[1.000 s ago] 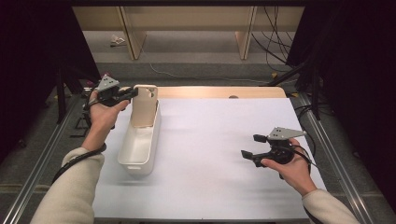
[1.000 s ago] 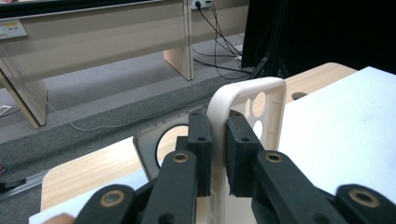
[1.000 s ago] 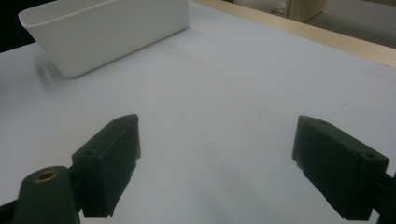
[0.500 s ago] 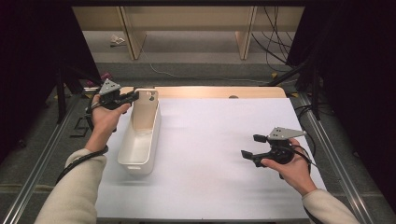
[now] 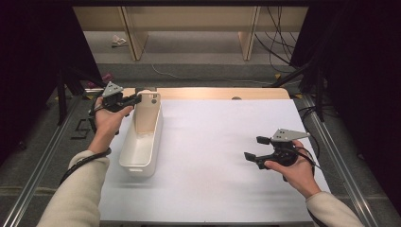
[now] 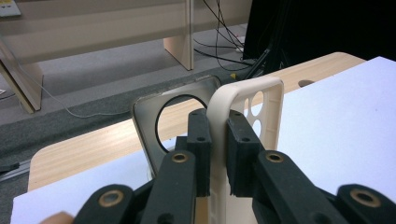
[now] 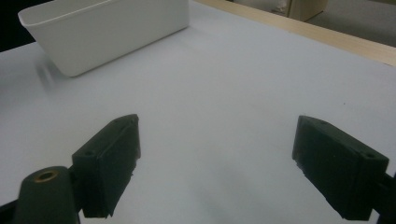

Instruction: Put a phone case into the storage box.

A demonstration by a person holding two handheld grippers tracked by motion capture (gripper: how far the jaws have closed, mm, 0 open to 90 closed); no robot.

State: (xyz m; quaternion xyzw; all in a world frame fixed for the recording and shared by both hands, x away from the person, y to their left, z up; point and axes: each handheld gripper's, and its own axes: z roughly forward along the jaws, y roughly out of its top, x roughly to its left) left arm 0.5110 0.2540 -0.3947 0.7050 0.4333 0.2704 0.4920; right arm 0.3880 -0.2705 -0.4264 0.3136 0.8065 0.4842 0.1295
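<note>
While the left gripper (image 6: 217, 154) clamps the beige phone case (image 6: 243, 100) edge-on between its jaws above the white bin (image 5: 142, 137), the right gripper (image 7: 217, 163) hangs wide open, nothing between its jaws.

Light falls from above onto the white worktop (image 5: 213, 142), which is bright at the centre of the high view while the left and right edges sink into near black. Shadows are soft and faint. In both gripper views the near jaws at the bottom are blurred and the picture is slightly grainy.

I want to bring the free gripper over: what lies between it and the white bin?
Nothing: the high view shows bare white tabletop between the right gripper and the white bin.
</note>
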